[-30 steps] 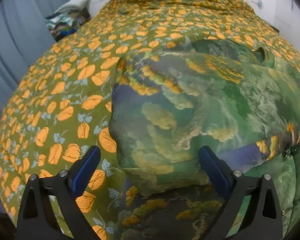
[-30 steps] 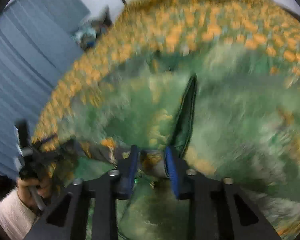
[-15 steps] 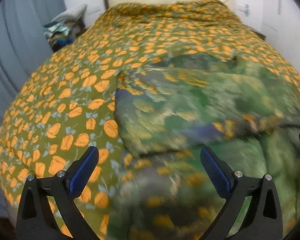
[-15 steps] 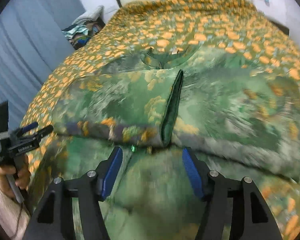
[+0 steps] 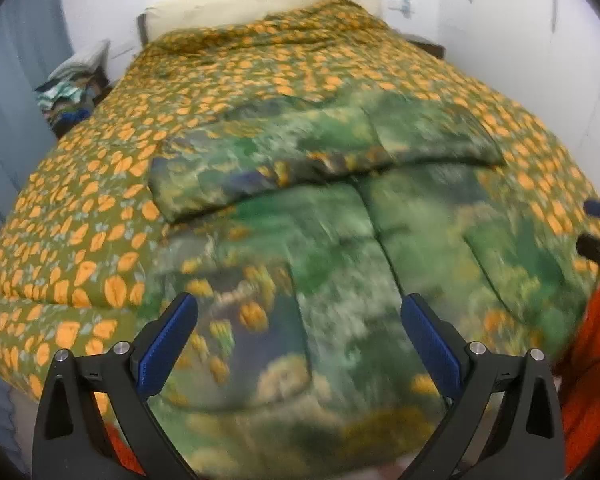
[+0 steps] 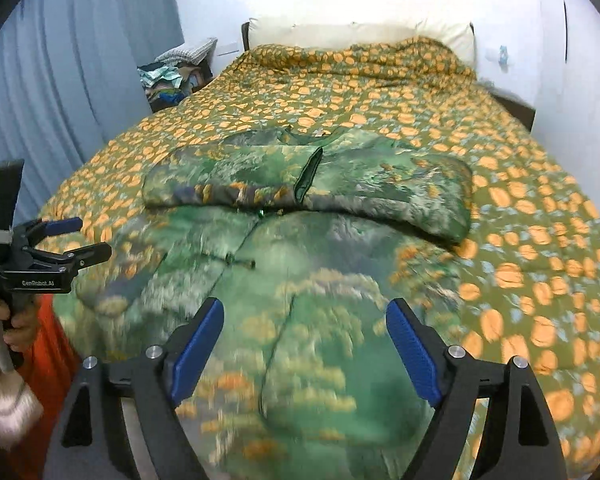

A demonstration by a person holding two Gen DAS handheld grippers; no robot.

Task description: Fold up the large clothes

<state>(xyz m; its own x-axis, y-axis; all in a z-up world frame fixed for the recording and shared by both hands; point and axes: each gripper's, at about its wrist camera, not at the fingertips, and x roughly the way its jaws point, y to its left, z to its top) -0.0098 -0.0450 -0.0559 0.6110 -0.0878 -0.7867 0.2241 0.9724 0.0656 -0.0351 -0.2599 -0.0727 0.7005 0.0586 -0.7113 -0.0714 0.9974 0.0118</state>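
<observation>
Gaping wide and empty, the right gripper (image 6: 305, 344) has just been opening its jaws above the green jacket (image 6: 308, 200) on the bed (image 6: 540, 240); the left gripper (image 5: 298, 336) hangs open too. Only the right view shows a hand (image 6: 18, 320) gripping the left tool.

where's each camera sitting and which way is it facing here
Left wrist: on the left tool, angled down along the bed toward the headboard pillow; its open fingers show.
Right wrist: on the right tool, same heading; its open fingers show, jaws just opened and empty, plus the left tool in a hand.
Shared: green jacket with sleeves folded across, orange-patterned bedspread.
</observation>
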